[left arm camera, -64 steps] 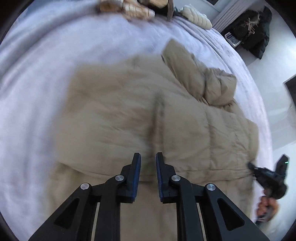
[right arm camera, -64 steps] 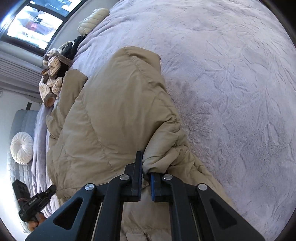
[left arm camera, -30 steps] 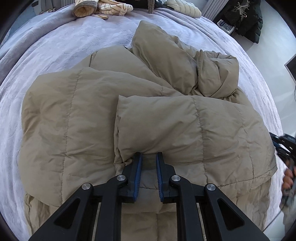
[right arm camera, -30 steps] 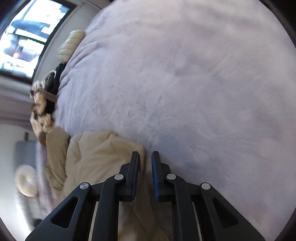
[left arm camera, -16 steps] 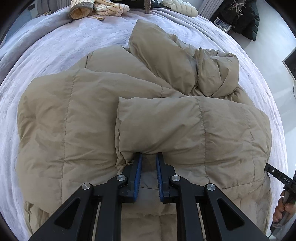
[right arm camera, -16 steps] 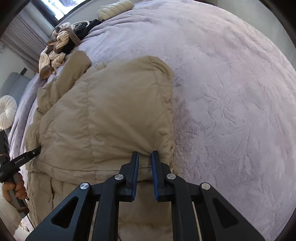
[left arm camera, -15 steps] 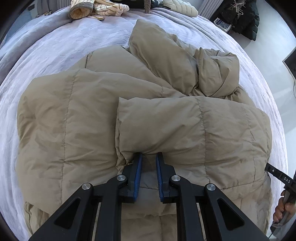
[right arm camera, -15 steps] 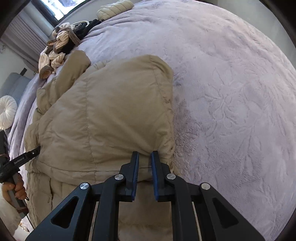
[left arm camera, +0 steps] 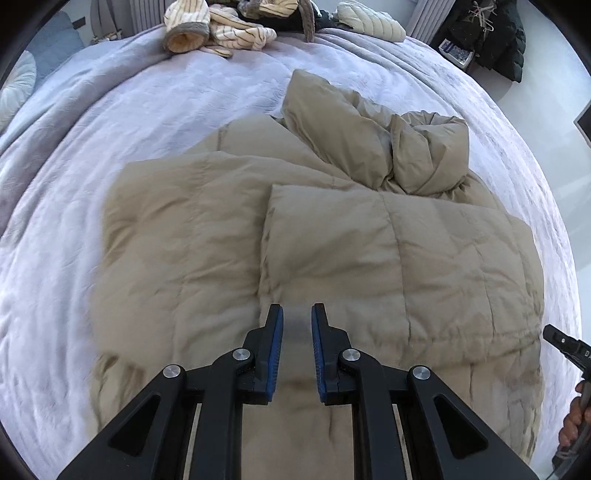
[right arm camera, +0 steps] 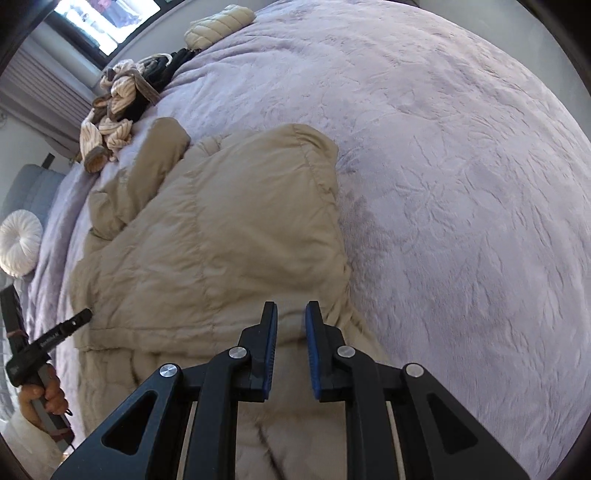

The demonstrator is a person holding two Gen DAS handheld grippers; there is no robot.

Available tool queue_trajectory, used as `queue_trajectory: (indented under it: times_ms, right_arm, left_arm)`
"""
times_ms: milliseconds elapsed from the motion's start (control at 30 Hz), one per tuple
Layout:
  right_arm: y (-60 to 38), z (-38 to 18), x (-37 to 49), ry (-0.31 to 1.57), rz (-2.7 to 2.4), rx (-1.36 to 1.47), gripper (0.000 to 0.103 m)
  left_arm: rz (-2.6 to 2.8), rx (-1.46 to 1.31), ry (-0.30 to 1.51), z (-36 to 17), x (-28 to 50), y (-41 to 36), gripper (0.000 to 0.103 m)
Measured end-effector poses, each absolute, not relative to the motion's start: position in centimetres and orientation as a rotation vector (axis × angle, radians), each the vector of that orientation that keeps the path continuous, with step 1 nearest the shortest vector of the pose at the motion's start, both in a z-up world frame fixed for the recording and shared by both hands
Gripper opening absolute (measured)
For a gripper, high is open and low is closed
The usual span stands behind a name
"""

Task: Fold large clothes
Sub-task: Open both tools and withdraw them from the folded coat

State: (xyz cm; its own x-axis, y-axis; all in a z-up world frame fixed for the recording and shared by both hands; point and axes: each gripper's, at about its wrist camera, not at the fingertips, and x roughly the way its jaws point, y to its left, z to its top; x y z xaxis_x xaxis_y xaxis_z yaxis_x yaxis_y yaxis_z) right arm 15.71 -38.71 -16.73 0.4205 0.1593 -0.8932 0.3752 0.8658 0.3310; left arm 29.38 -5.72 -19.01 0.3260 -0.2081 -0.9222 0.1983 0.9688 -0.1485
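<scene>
Fingers of your left gripper (left arm camera: 297, 325) stand nearly closed with only a narrow gap, and nothing sits between them; they hang above the tan puffer coat (left arm camera: 332, 251) without gripping it. Your right gripper (right arm camera: 291, 321) has just been opening slightly: its fingers are parted by a small gap, empty, poised over the coat's near hem.

Coat location: it lies on the lilac bed cover (right arm camera: 461, 184), toward the near edge of the bed. One side panel (left arm camera: 399, 251) is folded inward over the body, which narrows the garment and squares its outline for the next fold. The hood and one sleeve (left arm camera: 373, 136) are bunched at the far end of the coat, not yet tucked in.

Both grippers are released, judged to be because the side fold is set and the padding holds its shape unaided.

A heap of striped knitwear (left arm camera: 218, 29) and a cream quilted item (left arm camera: 369, 24) rest along the far edge of the bed, well apart from the coat.
</scene>
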Motion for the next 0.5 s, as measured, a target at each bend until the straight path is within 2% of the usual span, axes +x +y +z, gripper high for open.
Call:
queue_trajectory:
  times_ms: [267, 333, 367, 400, 433, 467, 500]
  right_arm:
    - [-37.7, -16.2, 12.2, 1.196, -0.112, 0.588, 0.018]
    - [-37.4, -16.2, 11.5, 1.212, -0.102, 0.590, 0.024]
    - [-37.3, -16.2, 11.2, 1.218, -0.099, 0.590, 0.032]
    - [-37.3, -16.2, 10.9, 1.222, -0.095, 0.590, 0.038]
    - [-37.2, -16.2, 10.5, 1.227, -0.090, 0.589, 0.040]
    - [-37.2, -16.1, 10.3, 1.234, -0.084, 0.589, 0.040]
    - [-37.2, -16.1, 10.1, 1.239, -0.079, 0.591, 0.040]
  left_arm:
    - [-0.217, -0.006, 1.229, -17.6, 24.3, -5.1, 0.017]
    - [-0.215, -0.025, 1.234, -17.4, 23.1, -5.0, 0.017]
    - [-0.211, -0.027, 1.237, -17.4, 22.4, -5.0, 0.026]
    - [-0.204, -0.024, 1.240, -17.3, 21.9, -5.1, 0.043]
    - [-0.191, -0.025, 1.242, -17.2, 21.3, -5.0, 0.083]
    - [-0.174, -0.033, 1.226, -16.8, 20.6, -4.9, 0.091]
    - [-0.171, -0.035, 1.206, -16.3, 19.9, -4.8, 0.091]
